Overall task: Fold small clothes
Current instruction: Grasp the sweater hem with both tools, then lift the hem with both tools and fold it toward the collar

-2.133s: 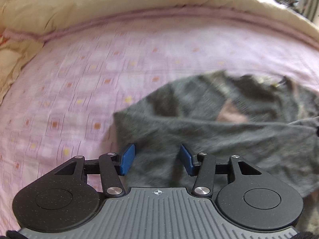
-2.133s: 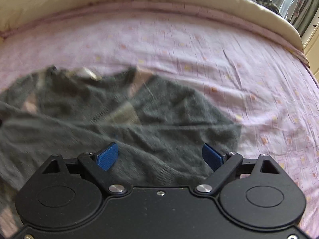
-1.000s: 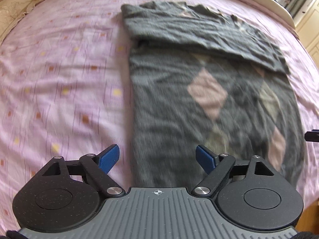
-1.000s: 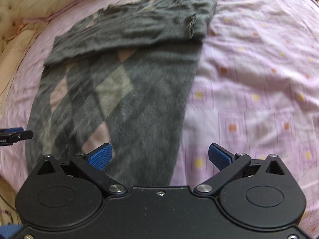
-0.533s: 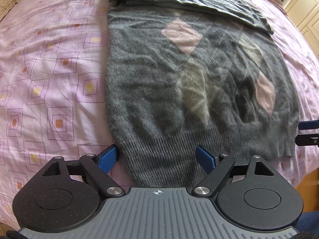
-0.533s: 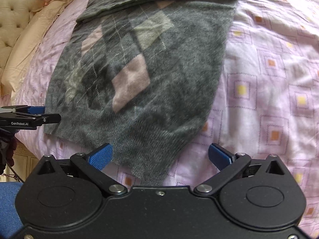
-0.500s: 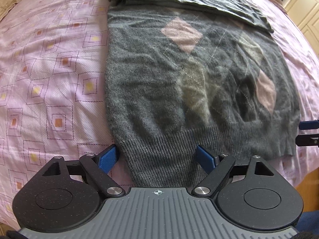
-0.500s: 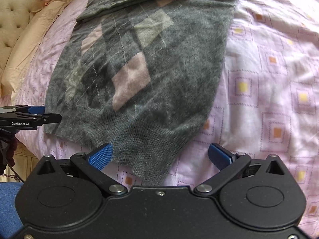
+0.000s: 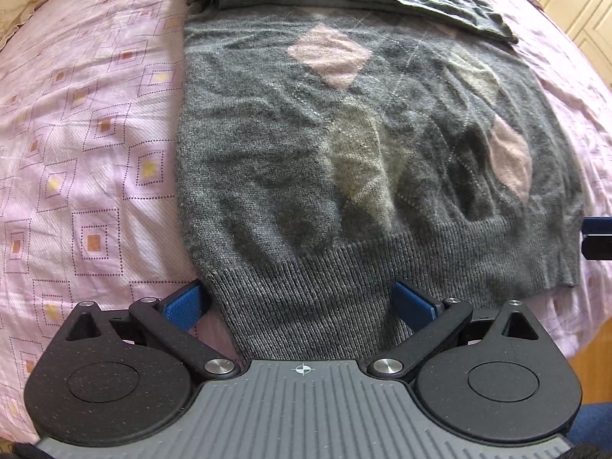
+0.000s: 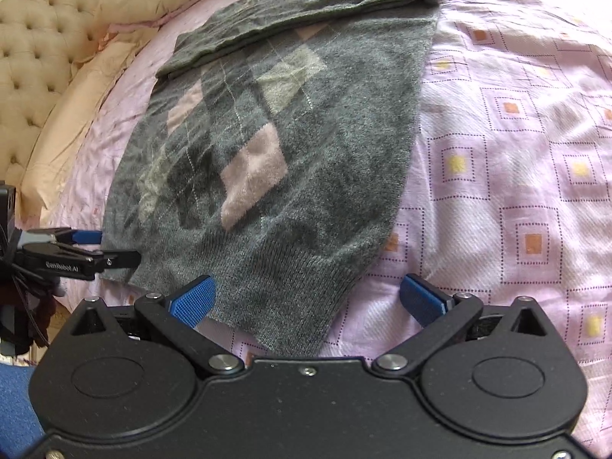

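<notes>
— What's on the bed?

— A grey knitted sweater (image 9: 267, 160) with pink and pale diamonds lies flat on the pink bedsheet (image 9: 76, 134), which is printed with dotted squares. Its top part is folded over as a band across the far end. The fuzzy knit turns to a ribbed hem (image 9: 325, 279) at the near end, and that hem reaches close to the mattress edge.

— And the grippers?

— The left gripper (image 9: 300, 302) has its blue pads spread wide, straddling the sweater's near left hem corner, holding nothing. The right gripper (image 10: 308, 298) is equally wide apart at the near right hem corner, one pad over knit, the other over bare sheet. Whether the pads touch the cloth, I can't quite tell.

— Room to move?

— Plenty of bare sheet either side of the sweater. Beyond it, on the left, a cream quilt (image 10: 88, 88) and a tufted headboard (image 10: 34, 38).

— Changed since half a second ago?

— Both grippers have come closer to the hem; the sweater itself lies as it did.
</notes>
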